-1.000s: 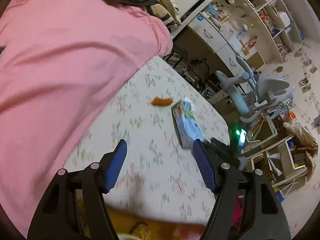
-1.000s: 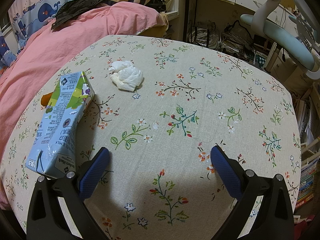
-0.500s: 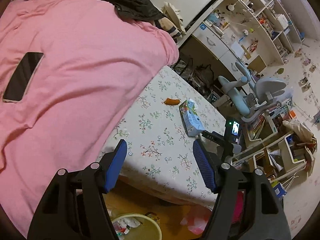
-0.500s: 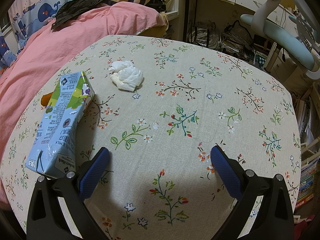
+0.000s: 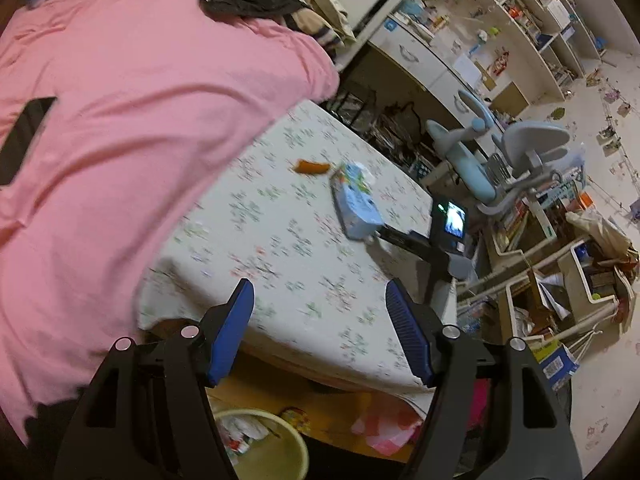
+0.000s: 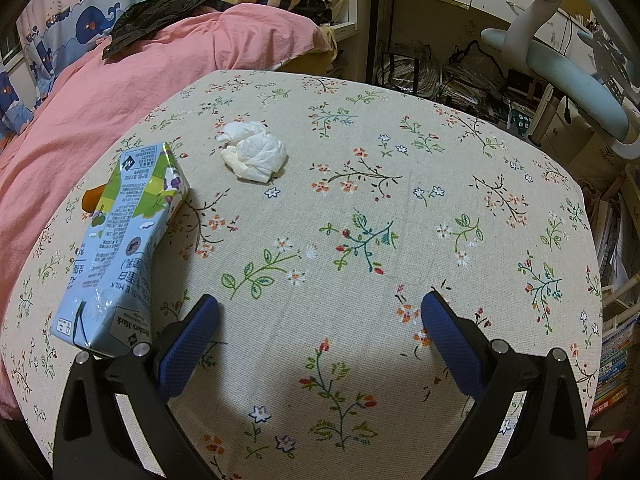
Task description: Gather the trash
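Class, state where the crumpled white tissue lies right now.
In the right wrist view the crumpled white tissue lies on the floral tablecloth, upper left of centre, just right of the milk carton.

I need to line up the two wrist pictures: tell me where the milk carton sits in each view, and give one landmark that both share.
Left wrist view: the milk carton lies right of centre on the floral tablecloth, beyond the open left gripper.
Right wrist view: the milk carton lies at the left, beside the open right gripper.
Shared landmark: the orange scrap by the carton's far end, half hidden in the right view.
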The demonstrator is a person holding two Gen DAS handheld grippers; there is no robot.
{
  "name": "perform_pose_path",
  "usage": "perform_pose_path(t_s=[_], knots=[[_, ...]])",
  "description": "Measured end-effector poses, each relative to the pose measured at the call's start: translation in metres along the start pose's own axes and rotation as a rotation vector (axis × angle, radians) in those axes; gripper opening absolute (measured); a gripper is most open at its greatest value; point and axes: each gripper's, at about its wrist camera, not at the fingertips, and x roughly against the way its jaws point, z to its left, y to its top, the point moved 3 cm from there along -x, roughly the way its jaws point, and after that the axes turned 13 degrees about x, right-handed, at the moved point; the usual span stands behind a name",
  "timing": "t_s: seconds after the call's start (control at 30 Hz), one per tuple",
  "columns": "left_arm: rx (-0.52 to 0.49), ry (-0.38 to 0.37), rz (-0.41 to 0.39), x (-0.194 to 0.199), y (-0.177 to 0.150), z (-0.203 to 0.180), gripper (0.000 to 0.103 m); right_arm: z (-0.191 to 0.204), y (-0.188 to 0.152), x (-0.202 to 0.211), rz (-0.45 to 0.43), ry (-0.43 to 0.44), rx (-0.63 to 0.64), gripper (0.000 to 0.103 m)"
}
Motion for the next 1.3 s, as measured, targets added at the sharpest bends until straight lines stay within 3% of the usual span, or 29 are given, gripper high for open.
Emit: perform_pose_path(t_s=[0.27, 0.5, 0.7, 0.9, 1.3], knots=[[-0.068, -0.034, 0.066, -0.021, -0.036, -0.038, 0.066, 0.000, 0.001, -0.001, 0.000, 0.000, 0.000, 0.097], [-0.052, -0.070, 0.091, -0.025, -0.040, -0.045, 0.066, 0.000, 0.001, -0.001, 0.000, 0.000, 0.000, 0.097], [-0.012, -0.139, 0.060, -0.007, -0.020, -0.034, 0.066, 0.000, 0.001, -0.001, 0.000, 0.000, 0.000, 0.097], [-0.005, -0.154, 0.005, 0.003, 0.004, -0.016, 0.067, 0.000, 0.001, -0.001, 0.000, -0.001, 0.000, 0.097], [-0.048, -0.075, -0.113, -0.036, 0.069, -0.022, 0.070, 0.000, 0.001, -0.001, 0.000, -0.001, 0.000, 0.097]])
